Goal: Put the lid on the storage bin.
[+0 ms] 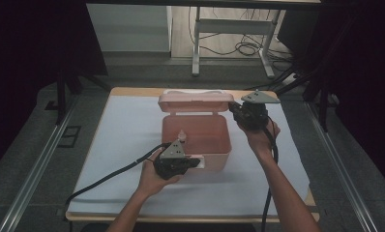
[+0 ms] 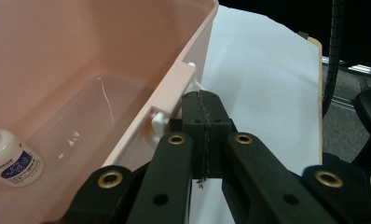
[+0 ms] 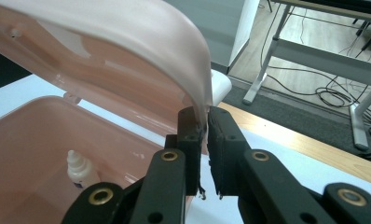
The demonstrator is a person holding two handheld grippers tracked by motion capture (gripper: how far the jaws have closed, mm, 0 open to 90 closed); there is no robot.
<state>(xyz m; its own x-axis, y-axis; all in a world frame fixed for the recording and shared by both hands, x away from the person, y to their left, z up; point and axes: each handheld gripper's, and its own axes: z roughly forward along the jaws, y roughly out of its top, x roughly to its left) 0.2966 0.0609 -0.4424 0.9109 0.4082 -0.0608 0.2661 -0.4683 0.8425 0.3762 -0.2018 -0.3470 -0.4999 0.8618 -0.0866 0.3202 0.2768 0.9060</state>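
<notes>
Jaws on the left gripper (image 2: 205, 109) are pressed fully together, their tips against the white latch (image 2: 193, 86) on the near wall of the pink box (image 1: 195, 140), with nothing visibly between the pads. Those of the right gripper (image 3: 203, 122) stand slightly parted around the edge of the raised lid (image 3: 127, 51); whether both pads press it cannot be told. Inside the box, a small white bottle (image 3: 80, 170) stands by the left wall. Box and lid sit at the far middle of the white-covered table (image 1: 123, 145).
</notes>
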